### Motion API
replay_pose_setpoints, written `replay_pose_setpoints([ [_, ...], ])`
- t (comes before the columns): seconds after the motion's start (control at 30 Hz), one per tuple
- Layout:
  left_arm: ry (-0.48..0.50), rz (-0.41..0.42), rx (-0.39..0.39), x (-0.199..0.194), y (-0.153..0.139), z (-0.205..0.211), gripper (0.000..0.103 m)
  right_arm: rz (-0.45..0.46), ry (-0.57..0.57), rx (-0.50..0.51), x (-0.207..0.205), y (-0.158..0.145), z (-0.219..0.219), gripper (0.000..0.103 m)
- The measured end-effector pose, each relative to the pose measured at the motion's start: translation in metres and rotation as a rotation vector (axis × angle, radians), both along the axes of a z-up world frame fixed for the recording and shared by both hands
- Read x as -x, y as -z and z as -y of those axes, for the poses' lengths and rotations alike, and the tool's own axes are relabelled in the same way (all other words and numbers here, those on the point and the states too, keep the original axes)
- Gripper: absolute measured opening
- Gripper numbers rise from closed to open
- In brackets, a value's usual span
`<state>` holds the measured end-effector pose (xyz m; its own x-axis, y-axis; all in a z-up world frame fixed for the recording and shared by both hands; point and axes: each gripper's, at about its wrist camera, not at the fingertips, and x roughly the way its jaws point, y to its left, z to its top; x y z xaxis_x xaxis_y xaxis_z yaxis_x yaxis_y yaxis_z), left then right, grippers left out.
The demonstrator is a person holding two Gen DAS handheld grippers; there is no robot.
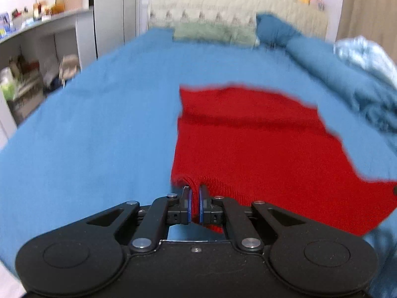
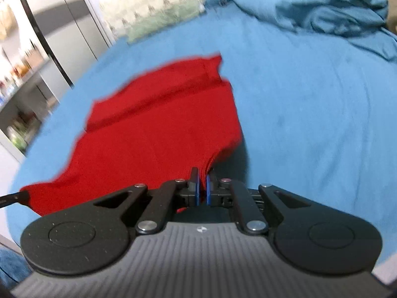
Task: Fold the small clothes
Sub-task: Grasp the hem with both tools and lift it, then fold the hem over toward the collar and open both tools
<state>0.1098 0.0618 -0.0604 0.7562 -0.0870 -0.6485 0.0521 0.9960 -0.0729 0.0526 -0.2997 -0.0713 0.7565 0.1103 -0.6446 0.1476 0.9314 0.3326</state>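
Red sweater (image 1: 253,146) spread across the blue bed (image 1: 86,136), and both claws have it by the near edge. Left gripper (image 1: 195,193), fingers pinched together on the ribbed hem near the left corner, knit bunching up between the blue pads (image 1: 190,204). Right gripper (image 2: 203,177), clamped on the right corner, cloth gathered into pleats and lifted off the sheet, a dark shadow under it. Far end of the sweater lies flat with a crease running across it. Crumpled blue duvet (image 2: 322,7) heaped at the right, pillows (image 1: 213,31) against the headboard, cluttered shelves (image 1: 29,37) off to the left. Everything is a touch blurred.
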Motion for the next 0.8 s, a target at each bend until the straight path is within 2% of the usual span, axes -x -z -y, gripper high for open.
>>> replay_pose_setpoints([
  [0.13,-0.013,0.094,0.061,-0.063,-0.046,-0.001,0.005,0.082,-0.001,-0.077,-0.050,-0.037,0.020,0.020],
  [0.23,-0.033,0.149,0.068,-0.124,-0.067,0.001,0.005,0.135,0.010,-0.125,-0.108,-0.063,0.037,0.020],
  [0.4,-0.075,0.159,0.075,-0.238,-0.064,0.010,0.005,0.151,0.037,-0.138,-0.235,-0.085,0.050,0.020],
  [0.47,-0.088,0.141,0.042,-0.287,-0.045,0.019,0.005,0.130,0.057,-0.115,-0.284,-0.076,0.053,0.020],
  [0.57,-0.130,0.091,0.025,-0.344,-0.004,0.027,0.005,0.108,0.061,-0.114,-0.351,-0.044,0.055,0.020],
  [0.7,-0.162,0.009,0.019,-0.388,0.052,0.028,0.005,0.069,0.071,-0.099,-0.411,0.010,0.052,0.020],
  [0.8,-0.175,0.004,0.000,-0.404,0.067,0.023,0.005,0.050,0.103,-0.089,-0.435,0.037,0.055,0.020],
])
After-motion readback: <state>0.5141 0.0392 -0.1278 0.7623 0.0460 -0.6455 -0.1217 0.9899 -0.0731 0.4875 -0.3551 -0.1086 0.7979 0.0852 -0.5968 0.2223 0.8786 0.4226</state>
